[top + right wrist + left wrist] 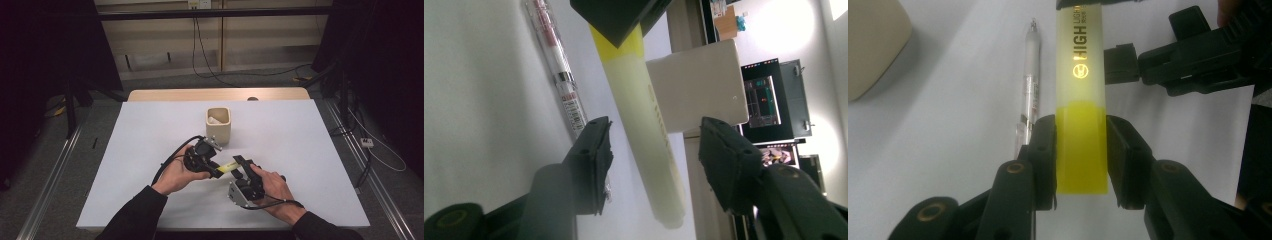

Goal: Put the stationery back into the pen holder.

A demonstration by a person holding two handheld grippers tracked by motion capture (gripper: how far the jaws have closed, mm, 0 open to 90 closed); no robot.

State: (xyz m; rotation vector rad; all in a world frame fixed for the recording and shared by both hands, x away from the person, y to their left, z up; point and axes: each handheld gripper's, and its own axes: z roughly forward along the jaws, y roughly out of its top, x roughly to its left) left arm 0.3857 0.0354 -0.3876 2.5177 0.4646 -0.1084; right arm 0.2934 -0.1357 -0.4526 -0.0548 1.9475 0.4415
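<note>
Pinching the yellow highlighter (1081, 150) by its body: left gripper (1081, 155) fingers, steadying it above the white counter (300, 150). Spread around the pale cap end, not touching: right gripper (651, 150) fingers, likely to pull it off. Beside, a pen (1030, 85); beyond, a beige holder (218, 126).

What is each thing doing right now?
Highlighter: held level above the table, cap on.
Left hand-held gripper: shut on the highlighter's yellow end.
Right hand-held gripper: open around the cap end, not touching.
Pen: lying flat on the table.
Cup: standing upright, something white inside.
</note>
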